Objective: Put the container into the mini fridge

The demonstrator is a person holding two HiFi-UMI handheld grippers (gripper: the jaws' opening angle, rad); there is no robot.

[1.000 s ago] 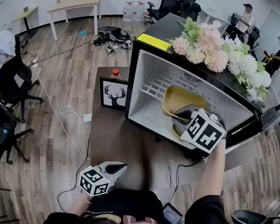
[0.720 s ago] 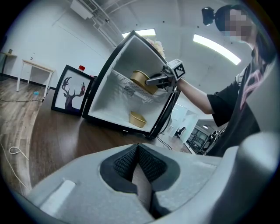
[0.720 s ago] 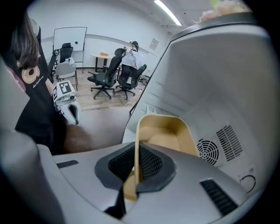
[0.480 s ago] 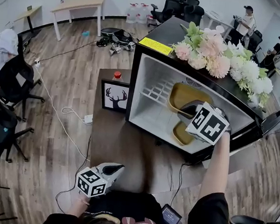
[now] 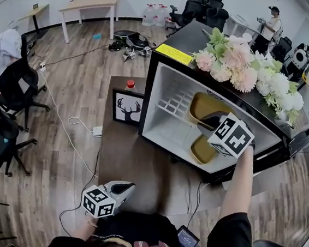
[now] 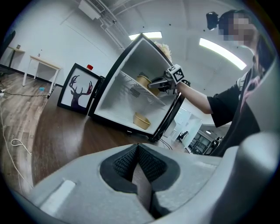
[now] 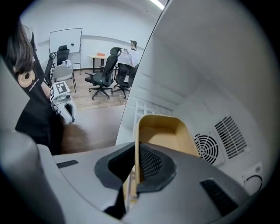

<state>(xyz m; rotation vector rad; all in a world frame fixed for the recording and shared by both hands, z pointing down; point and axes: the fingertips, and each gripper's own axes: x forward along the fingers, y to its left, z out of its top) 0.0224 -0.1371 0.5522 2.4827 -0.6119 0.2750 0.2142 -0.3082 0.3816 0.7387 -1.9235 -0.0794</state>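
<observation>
Right claw [image 5: 206, 123] [image 7: 136, 168]: pressed together on the thin rim of a tan container, which is pinched edge-on between the pads; the claw is reached into the open fridge.
Container [image 5: 204, 106] [image 7: 162, 133]: gripped at its near rim and stretched out ahead of the right claw, tipped on its side so that its hollow is shown; it is held in the upper part of the fridge, over the shelf. Whether the shelf is touched cannot be told.
Fridge [image 5: 163, 88] [image 6: 111, 98] [image 7: 210, 61]: its white walls are seen all round the right claw.
Shelf [image 5: 172, 100] [image 7: 142, 107]: white wire, ahead of the right claw and to its left.
Vent [image 7: 208, 148]: set in the back wall, ahead of the right claw and to its right.
Second container [image 5: 202, 150] [image 6: 142, 119]: stood upright on the fridge floor, below the right claw.
Left claw [image 5: 128, 187] [image 6: 139, 168]: pads shut together with nothing between them; held low at the near table [image 5: 134, 156] edge, well apart from the right claw.
Deer picture [image 5: 127, 107] [image 6: 78, 89]: stood upright beside the fridge, ahead of the left claw.
Flowers [image 5: 248, 70]: laid on the fridge top, above and beyond the right claw.
</observation>
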